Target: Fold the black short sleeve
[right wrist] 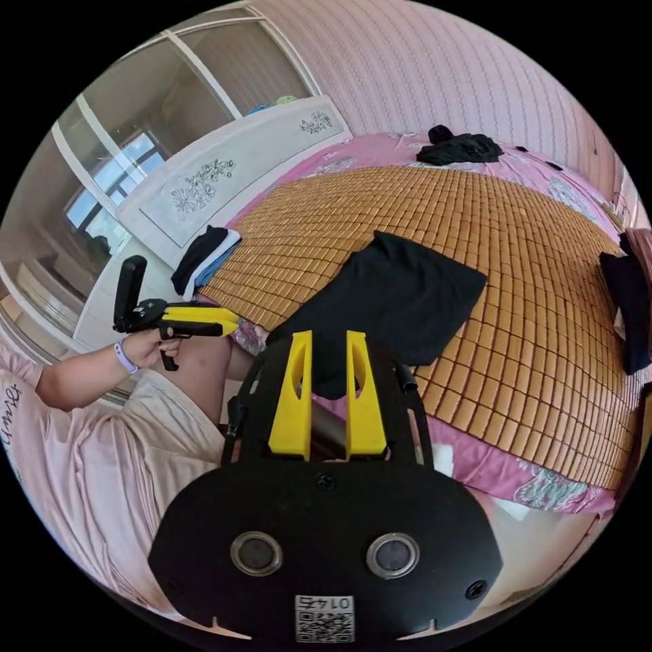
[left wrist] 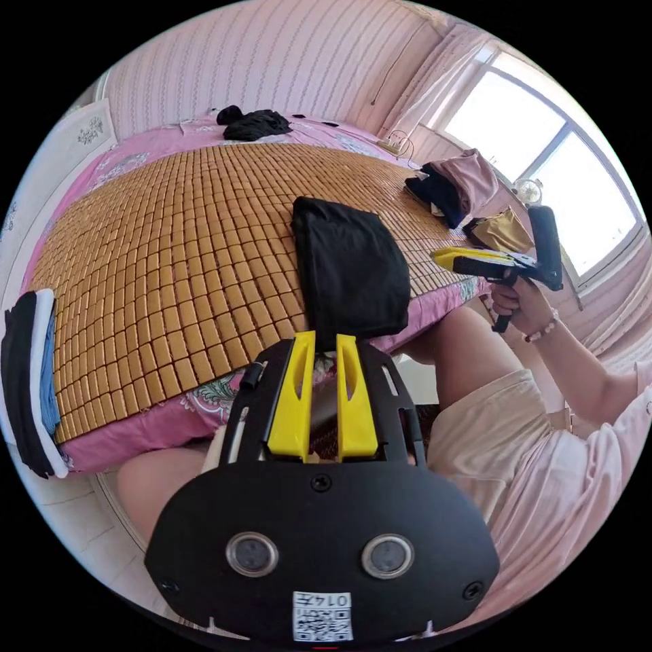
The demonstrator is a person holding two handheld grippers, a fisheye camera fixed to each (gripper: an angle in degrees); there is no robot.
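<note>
The black short sleeve [left wrist: 350, 268] [right wrist: 397, 299] lies folded into a long flat panel on the bamboo mat [left wrist: 170, 251], its near end hanging over the edge of the bed. My left gripper [left wrist: 324, 336] hovers just off that end, jaws a little apart and empty. It also shows as the left gripper [right wrist: 234, 324], held in a hand beside the bed. My right gripper [right wrist: 329, 334] is open and empty short of the garment. The left gripper view catches the right gripper [left wrist: 441, 257] held in the air to the garment's right.
A loose heap of black clothes [left wrist: 255, 124] [right wrist: 458, 148] sits at the bed's far side. Folded clothes [left wrist: 30, 380] [right wrist: 204, 258] are stacked at one mat edge, and more clothes [left wrist: 451, 187] [right wrist: 628, 299] at the other. The person's legs [left wrist: 475, 353] press against the bed's near edge.
</note>
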